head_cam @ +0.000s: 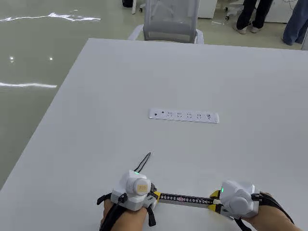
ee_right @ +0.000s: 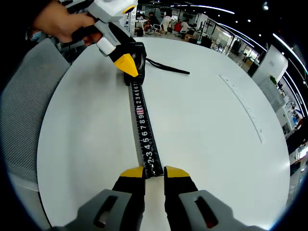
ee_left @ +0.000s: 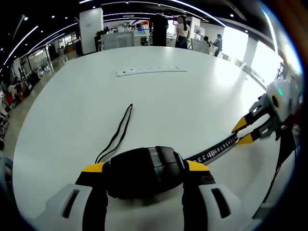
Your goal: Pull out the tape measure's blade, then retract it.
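Note:
The tape measure's black case (ee_left: 144, 171) lies on the white table, and my left gripper (ee_left: 144, 168) is shut on it from both sides with its yellow-tipped jaws. From the case the blade (ee_right: 143, 130) runs flat along the table, drawn out a short way, its numbers facing up. My right gripper (ee_right: 154, 172) is shut on the blade's end. In the head view the left gripper (head_cam: 154, 195) and the right gripper (head_cam: 214, 201) sit near the table's front edge, with the blade (head_cam: 185, 198) stretched between them. The case's black wrist strap (ee_left: 118, 132) trails away from it.
A white power strip (head_cam: 184, 115) lies in the middle of the table (head_cam: 96, 120). A grey office chair (head_cam: 171, 21) stands at the far edge. People stand farther back in the room.

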The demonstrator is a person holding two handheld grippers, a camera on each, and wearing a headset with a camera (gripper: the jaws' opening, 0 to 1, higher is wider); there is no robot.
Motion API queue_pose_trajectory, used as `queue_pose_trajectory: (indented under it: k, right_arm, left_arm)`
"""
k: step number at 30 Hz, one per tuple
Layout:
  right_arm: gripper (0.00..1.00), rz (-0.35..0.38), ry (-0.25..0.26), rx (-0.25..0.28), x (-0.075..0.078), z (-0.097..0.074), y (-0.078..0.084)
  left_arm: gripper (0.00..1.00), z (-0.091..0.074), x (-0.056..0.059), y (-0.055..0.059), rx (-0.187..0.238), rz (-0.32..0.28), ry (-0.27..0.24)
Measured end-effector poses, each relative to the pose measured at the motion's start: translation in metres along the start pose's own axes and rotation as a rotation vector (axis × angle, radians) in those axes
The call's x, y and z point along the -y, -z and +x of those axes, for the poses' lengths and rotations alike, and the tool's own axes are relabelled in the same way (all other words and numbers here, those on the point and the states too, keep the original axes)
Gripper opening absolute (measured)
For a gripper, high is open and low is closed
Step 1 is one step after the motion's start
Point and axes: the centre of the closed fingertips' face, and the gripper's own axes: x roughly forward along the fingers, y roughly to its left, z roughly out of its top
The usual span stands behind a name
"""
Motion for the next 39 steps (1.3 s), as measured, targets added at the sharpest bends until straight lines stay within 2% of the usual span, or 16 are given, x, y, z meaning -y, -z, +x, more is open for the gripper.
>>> queue_pose_trajectory:
  k: [39]
  right_arm:
    - [0.13,-0.01,-0.024,0.001,-0.005,0.009,-0.016]
  left_arm:
    - [0.6,-0.001,0.001,0.001,-0.003,-0.003,0.001]
